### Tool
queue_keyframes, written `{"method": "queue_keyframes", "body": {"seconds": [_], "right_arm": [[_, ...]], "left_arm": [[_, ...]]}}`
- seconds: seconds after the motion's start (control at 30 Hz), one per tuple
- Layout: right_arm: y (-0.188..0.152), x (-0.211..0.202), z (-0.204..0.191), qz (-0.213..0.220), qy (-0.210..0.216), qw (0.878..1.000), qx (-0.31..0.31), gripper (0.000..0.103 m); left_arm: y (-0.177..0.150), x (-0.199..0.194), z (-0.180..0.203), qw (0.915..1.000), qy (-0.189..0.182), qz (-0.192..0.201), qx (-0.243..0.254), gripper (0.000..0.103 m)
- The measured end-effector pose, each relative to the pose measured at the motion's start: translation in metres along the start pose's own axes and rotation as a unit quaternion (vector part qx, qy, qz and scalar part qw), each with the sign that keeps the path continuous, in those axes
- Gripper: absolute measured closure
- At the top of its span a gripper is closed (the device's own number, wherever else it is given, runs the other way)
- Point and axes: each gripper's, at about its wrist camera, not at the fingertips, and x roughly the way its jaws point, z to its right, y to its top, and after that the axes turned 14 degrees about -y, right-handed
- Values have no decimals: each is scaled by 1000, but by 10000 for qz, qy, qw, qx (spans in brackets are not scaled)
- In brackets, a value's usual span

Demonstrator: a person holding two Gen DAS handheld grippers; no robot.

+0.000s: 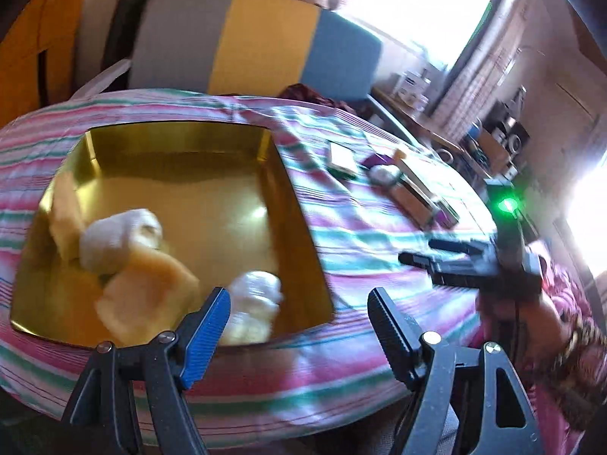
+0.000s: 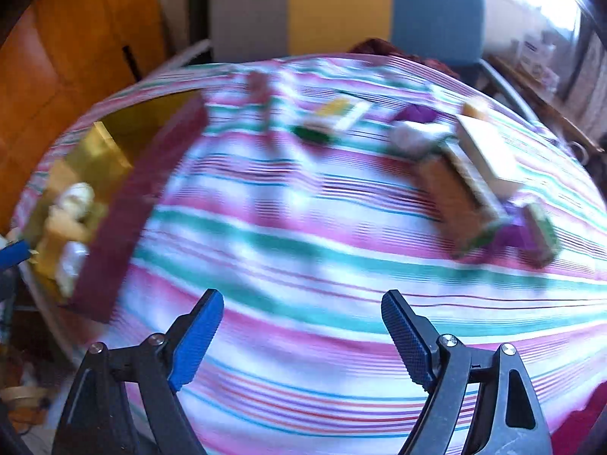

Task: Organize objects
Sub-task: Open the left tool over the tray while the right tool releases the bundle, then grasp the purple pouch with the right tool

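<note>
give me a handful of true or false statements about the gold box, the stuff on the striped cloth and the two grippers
1. The gold box holds several pale rolls and bundles. True.
2. The right gripper is clamped on a small box. False: its jaws stand apart with only the striped cloth showing between them.
3. Small boxes lie on the cloth outside the gold box. True.
4. The left gripper carries a white roll. False: its jaws are apart and empty; the white roll lies in the gold box.
5. The cloth is plain white. False: it is striped pink, green and white.
</note>
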Motion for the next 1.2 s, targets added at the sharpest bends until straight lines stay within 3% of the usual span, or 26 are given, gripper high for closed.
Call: {"method": "queue_keyframes", "body": {"seconds": [0.1,0.2,0.4,0.53,0.6,0.63,0.7,0.77,0.83,0.9,1.0,1.2], "right_arm": [[5,9,36,4,-159,9997,191,23],[20,15,68,237,-465,9981,329,23],[47,32,106,711,-491,9951,488,23],[50,49,102,374,127,9980,502,23],[48,48,87,130,1082,9933,375,23],[49,44,84,152,1329,9904,352,23],[51,19,82,637,1527,9857,325,24],[53,3,97,1082,1289,9841,565,23],[52,-1,122,1199,713,9840,1112,18],[47,3,151,1039,-15,9805,1670,18],[42,17,172,620,-733,9796,1764,18],[42,64,158,-201,-739,9888,1279,21]], "left_arm": [[-6,10,19,9994,-247,-140,219,27],[-8,20,35,9983,-209,-256,470,27],[-14,31,55,9964,-215,-397,724,27],[-11,37,64,9956,-126,-387,844,27],[-8,40,66,9961,-103,-334,815,27],[-6,42,67,9964,-70,-298,793,27],[-5,44,67,9965,-46,-286,779,27],[-6,48,68,9964,9,-320,779,27],[-7,52,69,9963,14,-369,772,27],[-7,55,69,9963,12,-401,765,27],[-6,59,70,9960,-23,-423,791,27],[-2,67,71,9957,-77,-518,769,27]]}}
